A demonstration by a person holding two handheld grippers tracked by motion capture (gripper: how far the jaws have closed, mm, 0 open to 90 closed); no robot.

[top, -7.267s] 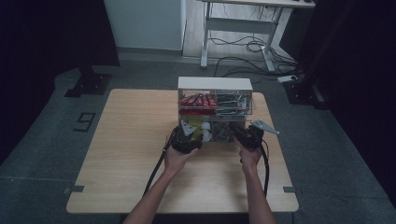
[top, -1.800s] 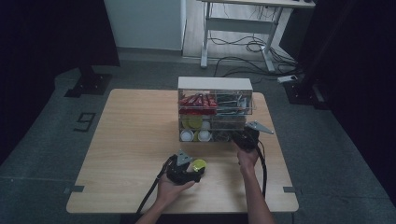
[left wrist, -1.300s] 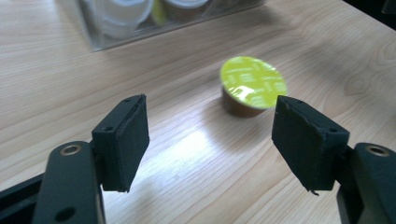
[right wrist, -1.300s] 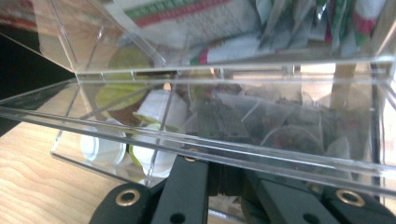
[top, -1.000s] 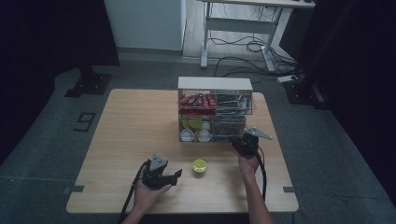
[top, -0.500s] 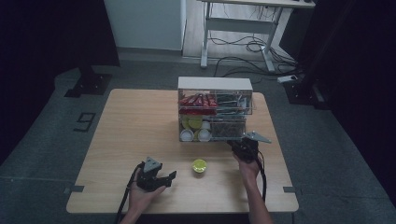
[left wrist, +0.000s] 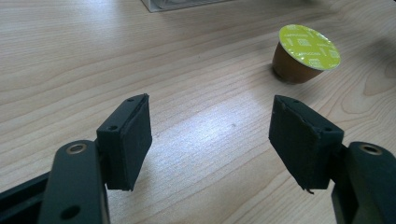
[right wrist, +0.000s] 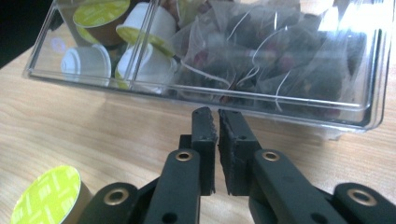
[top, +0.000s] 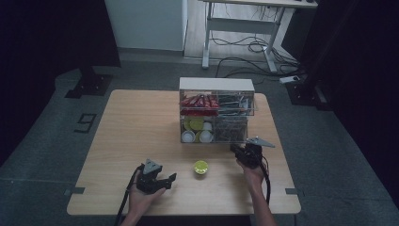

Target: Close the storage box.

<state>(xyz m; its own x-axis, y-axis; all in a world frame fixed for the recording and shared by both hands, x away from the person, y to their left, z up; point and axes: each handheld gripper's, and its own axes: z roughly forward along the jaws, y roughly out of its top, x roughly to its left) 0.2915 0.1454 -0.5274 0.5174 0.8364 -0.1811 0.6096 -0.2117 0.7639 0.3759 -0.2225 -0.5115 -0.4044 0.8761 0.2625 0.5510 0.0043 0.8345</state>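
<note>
- Sitting alone on the light wooden table (top: 141,122), between the two hands: a small brown coffee cup with a round lime-green foil lid (top: 201,167), upright, lid up.
- Showing again in the left gripper view, up at the right past the jaws (left wrist: 306,53), and in the right gripper view at the bottom left corner (right wrist: 46,198).
- Resting near the front edge of the table, to the left of the small cup and apart from it: the black left gripper (top: 162,181), held in the person's left hand (top: 141,197).
- Spread wide, nothing between its two flat black pads (left wrist: 135,135), only bare wood; jaws have just been closing a little.
- Pointing at the front of the clear plastic drawer box with a white top (top: 216,84): the black right gripper (top: 234,149), low over the table, close to the box but not touching it.
- Nearly pressed together, just a thin gap between the pads, nothing pinched; jaws have just been opening a little.
- Packed behind the clear front wall: white and green-lidded cups (right wrist: 140,46) on one side, dark mesh tea bags with thin strings (right wrist: 280,60) on the other.
- Lying in the upper drawers: red sachets (top: 197,101).
</note>
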